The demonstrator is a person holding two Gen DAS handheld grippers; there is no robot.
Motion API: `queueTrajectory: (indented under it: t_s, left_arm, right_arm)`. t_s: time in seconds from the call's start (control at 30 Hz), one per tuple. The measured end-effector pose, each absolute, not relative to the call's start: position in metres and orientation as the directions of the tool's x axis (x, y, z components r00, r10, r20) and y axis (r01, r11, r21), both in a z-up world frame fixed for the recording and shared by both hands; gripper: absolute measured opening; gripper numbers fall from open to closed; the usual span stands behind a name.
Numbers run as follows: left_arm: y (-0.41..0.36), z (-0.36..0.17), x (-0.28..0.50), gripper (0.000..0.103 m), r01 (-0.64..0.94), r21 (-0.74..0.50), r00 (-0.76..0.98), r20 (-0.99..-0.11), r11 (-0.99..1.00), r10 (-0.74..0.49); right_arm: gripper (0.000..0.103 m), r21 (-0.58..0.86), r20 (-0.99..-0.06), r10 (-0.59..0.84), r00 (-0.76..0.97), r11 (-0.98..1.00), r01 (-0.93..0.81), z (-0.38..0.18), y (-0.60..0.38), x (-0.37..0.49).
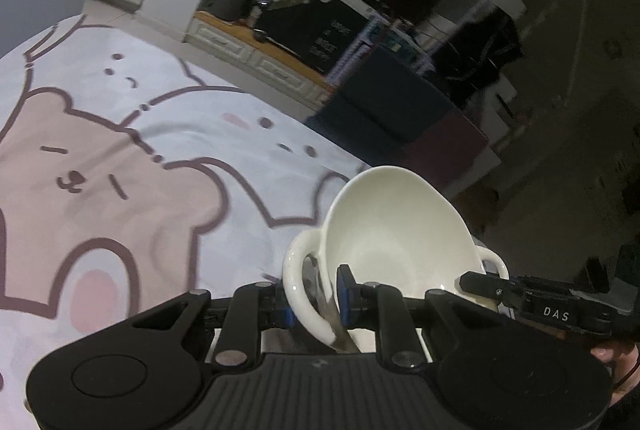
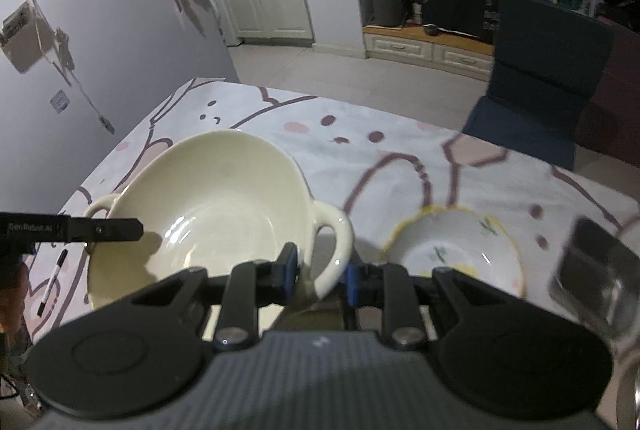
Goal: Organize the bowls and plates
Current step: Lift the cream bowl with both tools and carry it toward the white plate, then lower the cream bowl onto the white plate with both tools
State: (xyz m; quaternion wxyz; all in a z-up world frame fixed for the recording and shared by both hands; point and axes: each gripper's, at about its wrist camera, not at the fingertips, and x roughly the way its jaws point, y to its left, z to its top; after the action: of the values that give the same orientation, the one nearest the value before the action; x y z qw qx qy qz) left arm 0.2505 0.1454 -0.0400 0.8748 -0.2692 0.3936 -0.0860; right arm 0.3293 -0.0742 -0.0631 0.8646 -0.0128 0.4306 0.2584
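A cream bowl with two loop handles [image 1: 396, 226] hangs above the bear-print tablecloth [image 1: 120, 158], carried between both grippers. My left gripper [image 1: 316, 296] is shut on the bowl's left handle [image 1: 296, 270]. Across the bowl, a black finger of the right gripper [image 1: 492, 288] reaches the other handle. In the right wrist view the same bowl [image 2: 216, 206] fills the left half, and my right gripper [image 2: 320, 276] is shut on its right handle [image 2: 336, 234]. The left gripper's finger [image 2: 108, 229] sits at the far handle. A small floral dish with a yellow rim [image 2: 456, 250] lies on the cloth to the right.
A shiny metal container [image 2: 592, 270] stands at the right edge beside the floral dish. A black pen [image 2: 52, 282] lies on the cloth at the left. A dark blue chair [image 2: 540, 78] stands past the table's far edge, and a wall runs along its left side.
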Motion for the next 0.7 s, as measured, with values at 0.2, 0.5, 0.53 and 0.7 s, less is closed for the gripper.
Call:
queueTrajectory:
  t_s: [0.2,0.5,0.53,0.7]
  left_arm:
    - [0.103,-0.03,0.233,0.021,0.026,-0.517,0.653,-0.639,0.856,-0.407]
    - [0.036,-0.037,0.21,0.021,0.147,-0.502,0.576,-0.657,0.852,-0.487]
    - [0.03,-0.04,0.209,0.021,0.158,-0.502,0.567,-0.659,0.85,-0.495]
    - [0.003,-0.057,0.2,0.022,0.202,-0.489,0.526,-0.677,0.849,-0.515]
  right_arm:
    - [0.028,0.233,-0.727,0.413,0.55,0.9,-0.367,-0.059,-0.123,0.275]
    - [0.028,0.256,-0.72,0.345,0.602,0.939,-0.231,-0.065,-0.19,0.204]
    - [0.028,0.255,-0.722,0.337,0.604,0.942,-0.22,-0.066,-0.196,0.197]
    - [0.028,0.254,-0.735,0.302,0.608,0.953,-0.166,-0.077,-0.224,0.167]
